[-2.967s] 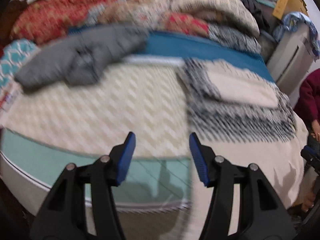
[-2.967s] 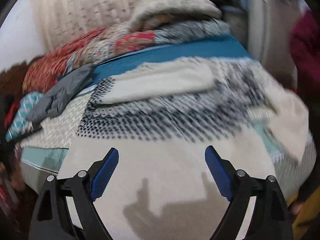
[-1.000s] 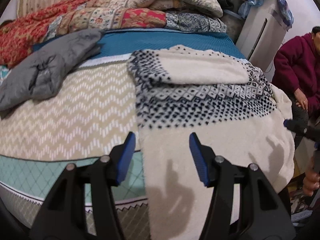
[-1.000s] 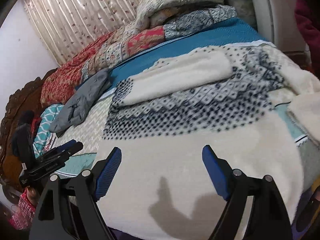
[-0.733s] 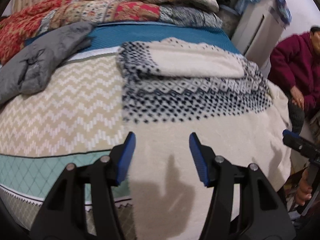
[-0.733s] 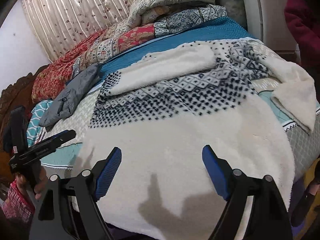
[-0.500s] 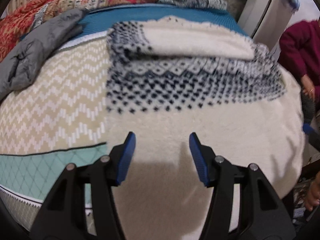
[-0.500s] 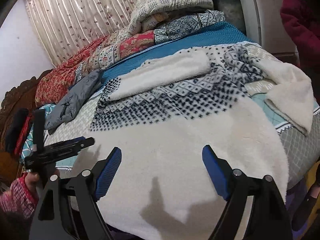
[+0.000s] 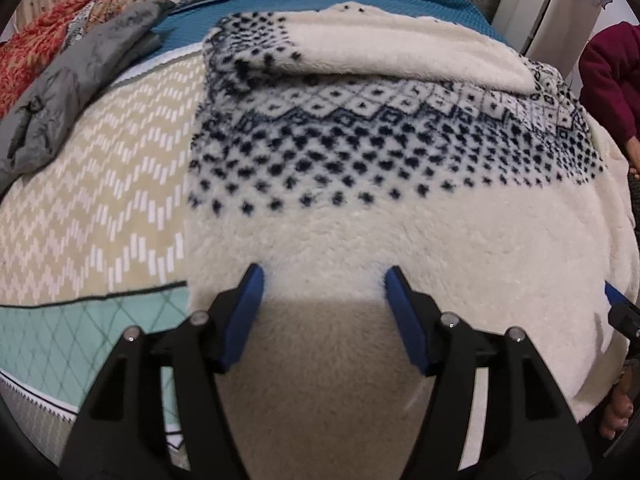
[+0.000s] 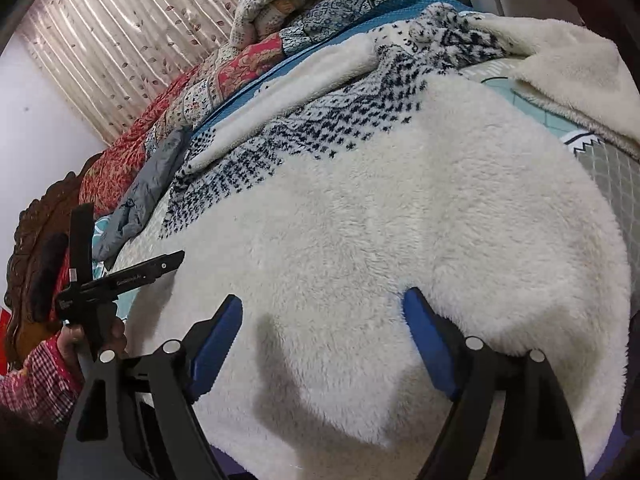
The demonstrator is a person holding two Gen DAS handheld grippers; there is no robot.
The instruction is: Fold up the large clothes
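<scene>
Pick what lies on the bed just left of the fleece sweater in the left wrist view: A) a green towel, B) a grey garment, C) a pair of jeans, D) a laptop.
B: a crumpled grey garment lies on the zigzag bedspread left of the cream fleece sweater, apart from it; no jeans, laptop or green towel shows there.

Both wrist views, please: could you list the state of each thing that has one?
Sweater: spread flat on the bed, one sleeve folded across the chest, hem hanging over the edge.
Left gripper: jaws opening, over the hem, gripping nothing.
Right gripper: open, over the hem.
Grey garment: crumpled, unfolded.
</scene>
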